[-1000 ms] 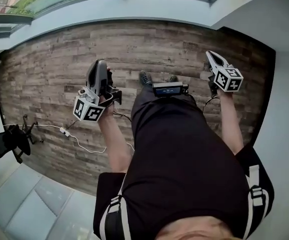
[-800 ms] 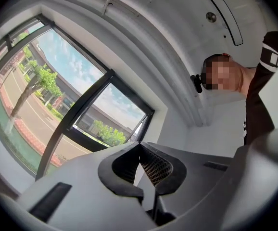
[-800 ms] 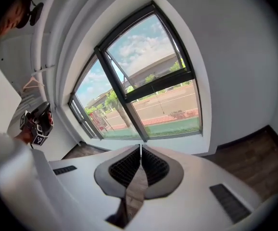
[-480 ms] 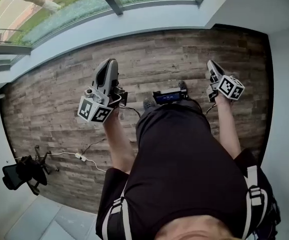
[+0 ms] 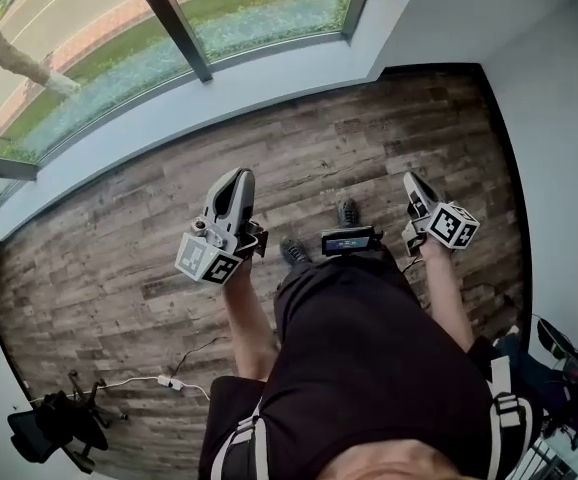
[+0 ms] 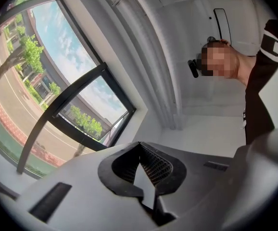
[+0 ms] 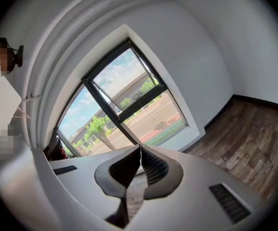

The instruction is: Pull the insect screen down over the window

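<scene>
A person stood on a wooden floor (image 5: 349, 138), seen from above, with a hand-held gripper in each hand. The left gripper (image 5: 238, 175) was held out in front of the body, tilted a little upward, its jaws closed together with nothing between them. In the left gripper view those jaws met at the tips against a white wall and ceiling. The right gripper (image 5: 410, 179) was held out on the other side, aimed slightly downward, and its jaws were also pressed together and empty.

The window (image 5: 119, 58) lay ahead and to the person's left, a large pane with a dark frame bar (image 5: 174, 23) above a white sill (image 5: 269, 78). Both grippers were well apart from it. Grass, a road and trees showed plainly through the glass. I could not pick out the insect screen in any view.

A black office chair (image 5: 44, 428) stood near the wall behind the person, with a cable (image 5: 169, 381) trailing on the floor beside it.
</scene>
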`<state>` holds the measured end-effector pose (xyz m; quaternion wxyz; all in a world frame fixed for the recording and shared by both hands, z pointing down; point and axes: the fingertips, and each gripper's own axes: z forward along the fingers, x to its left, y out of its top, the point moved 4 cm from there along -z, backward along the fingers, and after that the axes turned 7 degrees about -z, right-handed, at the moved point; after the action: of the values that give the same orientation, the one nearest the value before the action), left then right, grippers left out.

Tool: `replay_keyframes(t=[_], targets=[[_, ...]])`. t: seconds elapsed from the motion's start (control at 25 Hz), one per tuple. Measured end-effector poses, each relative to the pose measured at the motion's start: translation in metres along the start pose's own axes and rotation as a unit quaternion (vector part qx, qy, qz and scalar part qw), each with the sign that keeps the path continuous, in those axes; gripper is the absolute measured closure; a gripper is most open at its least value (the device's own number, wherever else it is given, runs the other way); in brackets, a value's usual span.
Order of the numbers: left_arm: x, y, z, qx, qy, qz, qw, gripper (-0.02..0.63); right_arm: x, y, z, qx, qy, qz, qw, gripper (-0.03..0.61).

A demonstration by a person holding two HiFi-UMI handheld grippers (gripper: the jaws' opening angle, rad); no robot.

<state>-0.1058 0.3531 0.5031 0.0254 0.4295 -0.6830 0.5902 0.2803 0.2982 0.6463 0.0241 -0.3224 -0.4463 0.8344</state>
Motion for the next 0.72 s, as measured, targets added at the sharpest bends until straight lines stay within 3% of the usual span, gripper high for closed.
replay_keyframes(t=[0.32,0.52,0.72], targets=[[-0.034,0.006,0.0,0.003,-0.013,0.028,0.9995,0.607,0.035,0.032,-0.008,-0.062,0.073,0.01,0.995,0.569],[-0.055,-0.003,0.013,0.018,-0.003,0.032,0.9993,0.607,0.037,0.047,-0.014,-0.059,0.108,-0.016,0.992,0.571],[-0.073,-0.022,0.024,0.033,0.006,0.036,0.9988,0.607,0.014,0.039,-0.022,-0.045,0.122,-0.001,0.992,0.571]])
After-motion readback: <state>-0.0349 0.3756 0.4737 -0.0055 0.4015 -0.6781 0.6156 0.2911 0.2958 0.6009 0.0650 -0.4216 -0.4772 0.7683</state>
